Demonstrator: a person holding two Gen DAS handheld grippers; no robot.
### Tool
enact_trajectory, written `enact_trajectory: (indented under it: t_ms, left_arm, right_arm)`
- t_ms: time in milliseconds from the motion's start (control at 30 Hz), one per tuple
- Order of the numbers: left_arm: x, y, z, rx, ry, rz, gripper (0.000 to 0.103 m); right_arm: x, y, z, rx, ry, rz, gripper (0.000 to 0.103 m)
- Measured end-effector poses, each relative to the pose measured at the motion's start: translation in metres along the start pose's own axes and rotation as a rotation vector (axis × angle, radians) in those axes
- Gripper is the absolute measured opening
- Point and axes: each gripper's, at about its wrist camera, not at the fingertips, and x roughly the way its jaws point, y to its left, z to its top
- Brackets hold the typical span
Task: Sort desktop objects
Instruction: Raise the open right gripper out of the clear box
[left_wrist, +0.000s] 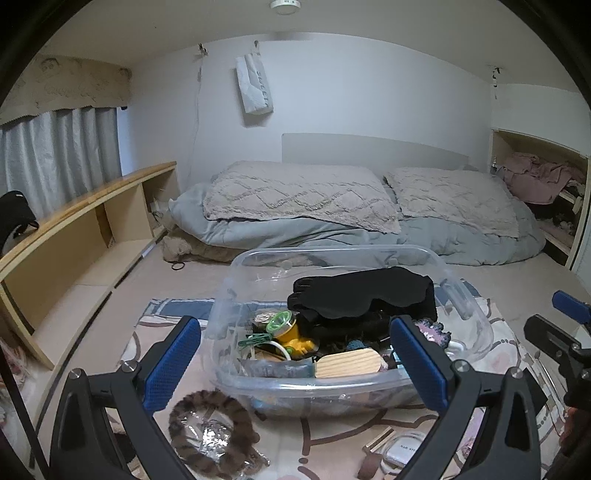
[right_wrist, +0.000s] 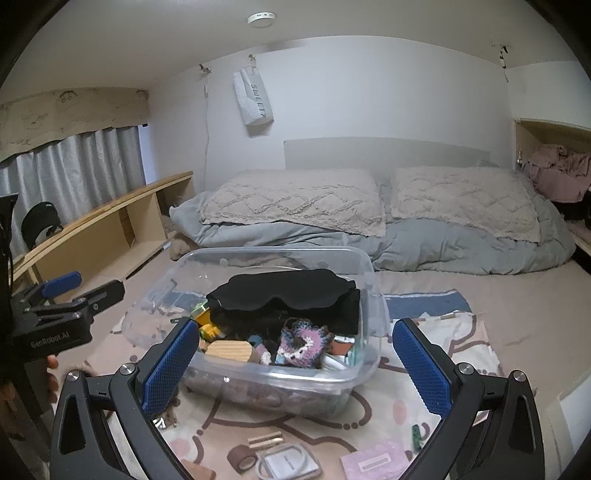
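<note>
Both hand-held grippers (left_wrist: 295, 360) (right_wrist: 295, 360) gape wide, empty, before the clear bin (right_wrist: 369, 295).

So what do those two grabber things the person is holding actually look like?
Both are alike: the left gripper and right gripper have black frames with triangular cut-outs, silver bolts at the joints, and two flat fingers faced with textured blue pads. Seen from the side, the left one's black body carries pale lettering.

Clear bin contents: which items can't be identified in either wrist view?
- Clear bin bottom layer: hidden under the black cloth, both views.
- White case label: too small, right wrist view.
- Green item: partly behind the right gripper.
- Furry ring: partly behind the left gripper.
</note>
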Motion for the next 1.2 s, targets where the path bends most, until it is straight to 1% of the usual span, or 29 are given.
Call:
enact_trajectory:
  t_ms: [167, 267, 367, 533, 733, 933, 1200]
  left_arm:
    - [-0.016, 0.000, -0.005, 0.005, -0.010, 0.024, 0.103]
    - [-0.023, -0.004, -0.008, 0.020, -0.021, 0.032, 0.103]
    - [-0.031, -0.006, -0.010, 0.033, -0.034, 0.039, 0.103]
    - [-0.041, -0.008, -0.014, 0.046, -0.041, 0.028, 0.103]
    - [-0.048, -0.004, -0.024, 0.068, -0.044, 0.011, 0.103]
    - [-0.053, 0.003, -0.030, 0.060, -0.047, 0.006, 0.103]
    - [-0.054, 0.010, -0.049, 0.081, -0.020, 0.012, 0.103]
  right_arm:
    - [-0.015, -0.009, -0.008, 0.014, -0.012, 0.015, 0.103]
    - [-0.019, -0.015, -0.014, 0.029, -0.002, 0.026, 0.103]
    - [-0.023, -0.019, -0.018, 0.026, -0.004, 0.020, 0.103]
    - [-0.029, -0.024, -0.025, 0.023, -0.007, 0.027, 0.103]
    - [-0.030, -0.024, -0.043, -0.020, 0.034, 0.035, 0.103]
    - [-0.031, -0.027, -0.062, -0.048, 0.082, 0.060, 0.103]
    - [-0.020, -0.041, -0.090, -0.079, 0.164, 0.044, 0.103]
